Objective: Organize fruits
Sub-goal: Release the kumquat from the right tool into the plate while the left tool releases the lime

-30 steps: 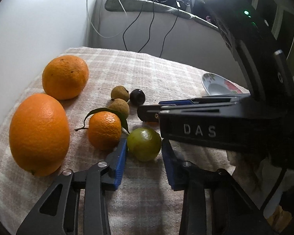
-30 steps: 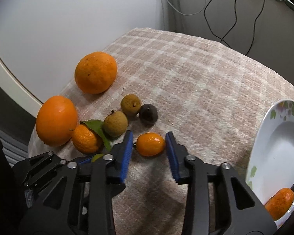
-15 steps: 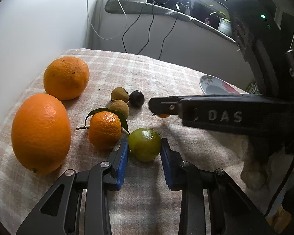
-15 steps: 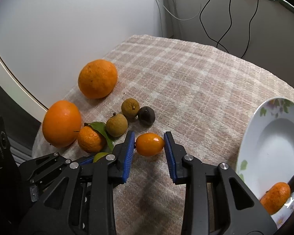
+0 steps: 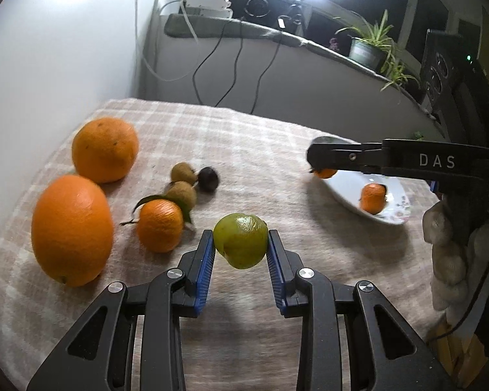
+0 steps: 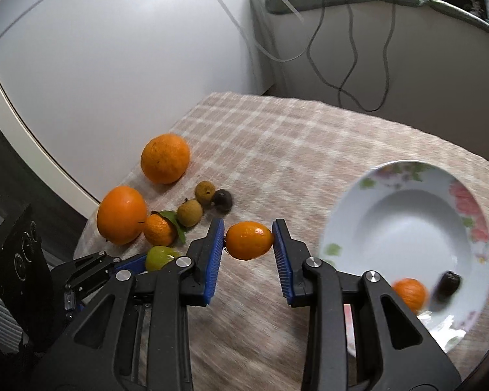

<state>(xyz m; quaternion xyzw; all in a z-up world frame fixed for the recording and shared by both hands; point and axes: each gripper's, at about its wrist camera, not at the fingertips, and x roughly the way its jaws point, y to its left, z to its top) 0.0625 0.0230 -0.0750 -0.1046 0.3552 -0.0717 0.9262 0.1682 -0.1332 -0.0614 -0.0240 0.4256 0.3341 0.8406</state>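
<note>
My left gripper [image 5: 241, 249] is shut on a green lime [image 5: 241, 241] and holds it just above the checked cloth. My right gripper [image 6: 248, 244] is shut on a small oval kumquat [image 6: 249, 240], lifted off the cloth, left of the white flowered plate [image 6: 407, 228]. In the left wrist view the right gripper [image 5: 322, 164] hangs over the plate's near rim [image 5: 342, 195]. In the plate lie a small orange fruit [image 6: 409, 293] and a dark fruit [image 6: 446, 285].
On the cloth's left side sit two large oranges [image 5: 71, 228] [image 5: 105, 148], a leafy tangerine [image 5: 159, 224], two brown longans [image 5: 181, 194] and a dark round fruit [image 5: 208, 178]. A white wall stands close behind them. Cables hang at the back.
The left jaws have closed on the lime and raised it slightly. The right gripper has carried the kumquat up and to the right, to the plate.
</note>
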